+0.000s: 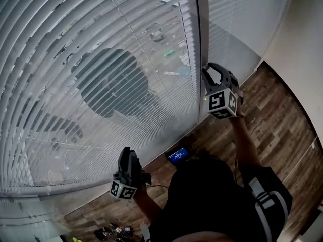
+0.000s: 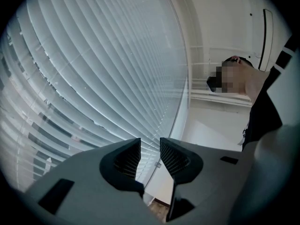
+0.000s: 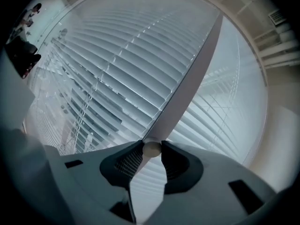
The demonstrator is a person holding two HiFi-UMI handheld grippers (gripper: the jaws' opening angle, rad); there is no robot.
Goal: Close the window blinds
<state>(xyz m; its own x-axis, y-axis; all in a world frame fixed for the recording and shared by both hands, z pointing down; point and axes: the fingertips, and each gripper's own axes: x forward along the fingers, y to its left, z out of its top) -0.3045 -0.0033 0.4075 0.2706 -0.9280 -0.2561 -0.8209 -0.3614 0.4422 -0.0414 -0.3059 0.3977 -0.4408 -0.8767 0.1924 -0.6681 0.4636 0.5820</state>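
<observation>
- The window blinds (image 1: 101, 59) fill most of the head view and hang down the whole glass. Their slats are only partly tilted, and dark shapes outside show between them, so the closing looks unfinished.
- A wooden floor (image 1: 275, 117) runs along the foot of the window. A small device with a blue screen (image 1: 179, 156) lies on it near the wall.
- The person (image 1: 217, 195), in dark clothing, faces the glass with both arms held out towards it.
- A pale upright post (image 1: 202, 29) divides the wide blind panel from a narrower one to its right.
- The right gripper (image 1: 216, 77) is raised beside that post. Its fingers (image 3: 126, 161) are clenched on the rounded pale end of what appears to be the blinds' tilt wand (image 3: 151, 148).
- The left gripper (image 1: 127, 155) hangs lower, near the bottom rail. Its fingers (image 2: 126, 156) are released with a narrow gap between them, and they hold nothing.
- The step in hand looks like twisting the wand to turn the slats.
- The next move probably calls for a firm pinch and a steady roll of the right wrist about the wand's length, until the slats overlap flat. The smooth, round end could slip between the fingers.
</observation>
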